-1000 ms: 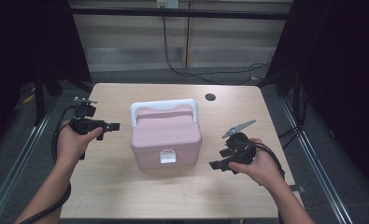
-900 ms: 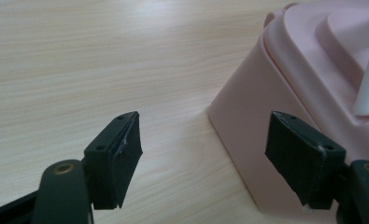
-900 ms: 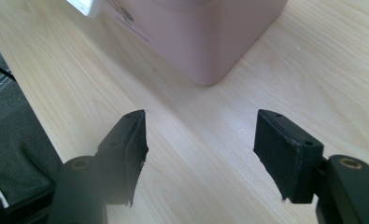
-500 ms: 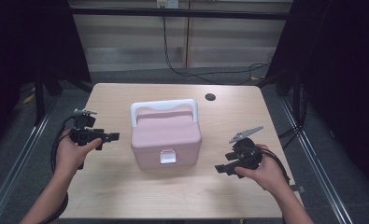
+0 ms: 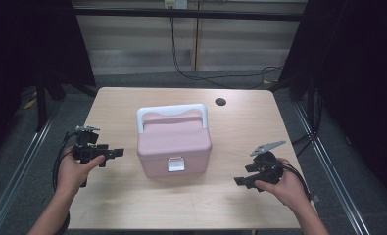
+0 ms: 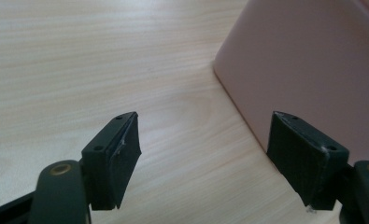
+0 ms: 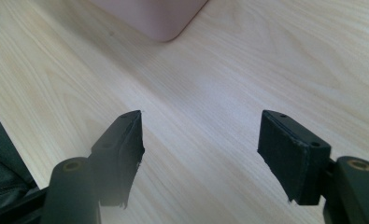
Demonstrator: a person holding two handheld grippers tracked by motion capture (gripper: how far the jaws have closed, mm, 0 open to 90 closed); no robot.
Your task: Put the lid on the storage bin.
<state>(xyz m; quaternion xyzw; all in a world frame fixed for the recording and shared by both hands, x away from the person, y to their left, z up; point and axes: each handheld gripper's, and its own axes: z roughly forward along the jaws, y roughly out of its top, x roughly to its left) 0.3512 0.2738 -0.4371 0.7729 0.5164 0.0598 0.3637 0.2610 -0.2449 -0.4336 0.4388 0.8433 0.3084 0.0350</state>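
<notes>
Table (image 5: 132, 205), light wood, rounded corners: bare margins left, right and front of the load. Pink box (image 5: 174, 142) (white handle, front latch) at centre, well inside every edge. Left gripper (image 5: 116, 153), spread, empty, near the box's left wall. Right gripper (image 5: 240, 181), spread, empty, off its front-right corner.

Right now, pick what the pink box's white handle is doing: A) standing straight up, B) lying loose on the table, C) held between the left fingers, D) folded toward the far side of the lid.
D: the white handle lies back over the pink box, far from both grippers.
</notes>
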